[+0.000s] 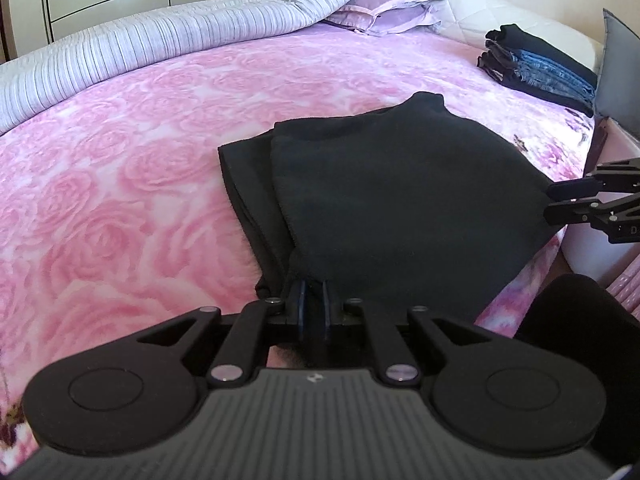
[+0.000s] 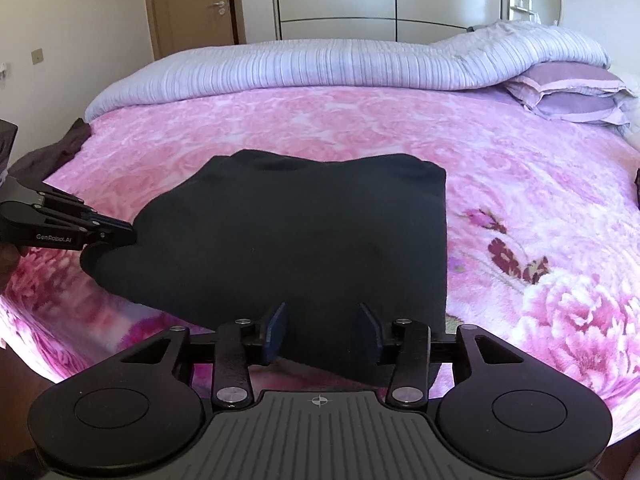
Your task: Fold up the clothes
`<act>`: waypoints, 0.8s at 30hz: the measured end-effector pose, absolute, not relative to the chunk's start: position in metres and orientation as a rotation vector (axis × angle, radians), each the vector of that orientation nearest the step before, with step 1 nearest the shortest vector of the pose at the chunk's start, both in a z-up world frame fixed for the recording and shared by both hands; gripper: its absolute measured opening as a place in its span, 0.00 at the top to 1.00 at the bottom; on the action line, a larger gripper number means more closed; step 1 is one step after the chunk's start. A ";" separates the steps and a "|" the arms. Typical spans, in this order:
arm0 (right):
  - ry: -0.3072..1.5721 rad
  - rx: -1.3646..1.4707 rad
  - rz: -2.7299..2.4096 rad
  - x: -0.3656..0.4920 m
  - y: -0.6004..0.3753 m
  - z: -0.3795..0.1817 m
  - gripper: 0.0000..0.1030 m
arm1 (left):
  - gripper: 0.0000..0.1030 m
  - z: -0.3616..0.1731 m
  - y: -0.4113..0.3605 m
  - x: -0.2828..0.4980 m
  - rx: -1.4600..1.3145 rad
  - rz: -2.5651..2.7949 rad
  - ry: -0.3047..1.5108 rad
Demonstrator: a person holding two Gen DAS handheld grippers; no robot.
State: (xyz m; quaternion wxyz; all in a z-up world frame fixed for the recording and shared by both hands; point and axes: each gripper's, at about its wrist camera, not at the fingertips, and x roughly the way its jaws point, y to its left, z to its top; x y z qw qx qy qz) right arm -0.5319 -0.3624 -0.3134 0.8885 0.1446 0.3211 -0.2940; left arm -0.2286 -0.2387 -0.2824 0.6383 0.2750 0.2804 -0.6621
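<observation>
Black garment (image 2: 304, 236), partly folded, lies mid-frame on the pink rose blanket (image 2: 360, 128) near the bed's edge. Left gripper (image 1: 314, 296), low centre of its own view, has its fingers pinched together on a near corner, probably to lift it for another fold. Right gripper (image 2: 322, 326) has its fingers spread apart around the opposite hem, apparently ready to close.

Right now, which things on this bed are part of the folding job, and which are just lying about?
Part of the job:
black garment
left gripper, shut on its corner
right gripper, open at its near edge
folded stack, likely done earlier

Just lying about:
striped quilt
pillows
pink blanket
dark cloth at the bed's edge, purpose unclear
</observation>
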 end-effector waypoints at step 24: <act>0.910 -0.522 -0.519 -0.520 -0.292 -0.347 0.38 | 0.46 -0.268 -0.179 -0.304 0.921 -1.541 0.087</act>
